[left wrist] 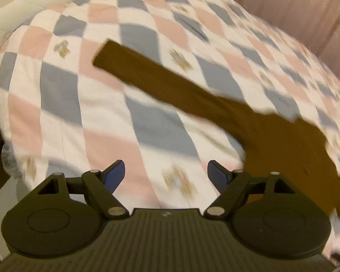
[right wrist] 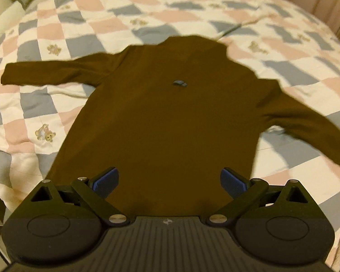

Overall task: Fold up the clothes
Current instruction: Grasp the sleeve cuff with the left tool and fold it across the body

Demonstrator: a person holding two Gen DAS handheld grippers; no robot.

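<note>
Both the right gripper [right wrist: 169, 181] and left gripper [left wrist: 166, 174] gape empty; brown sweater [right wrist: 170, 117] lies flat on the quilt [right wrist: 83, 31], sleeves toward nine and three o'clock, folding not yet begun

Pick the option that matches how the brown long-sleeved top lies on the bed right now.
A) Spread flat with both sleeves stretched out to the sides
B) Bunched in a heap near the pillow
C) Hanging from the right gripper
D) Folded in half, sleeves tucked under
A: in the right wrist view the brown top lies flat on the checked quilt, a sleeve out to each side, and the right gripper is open above its hem.
</note>
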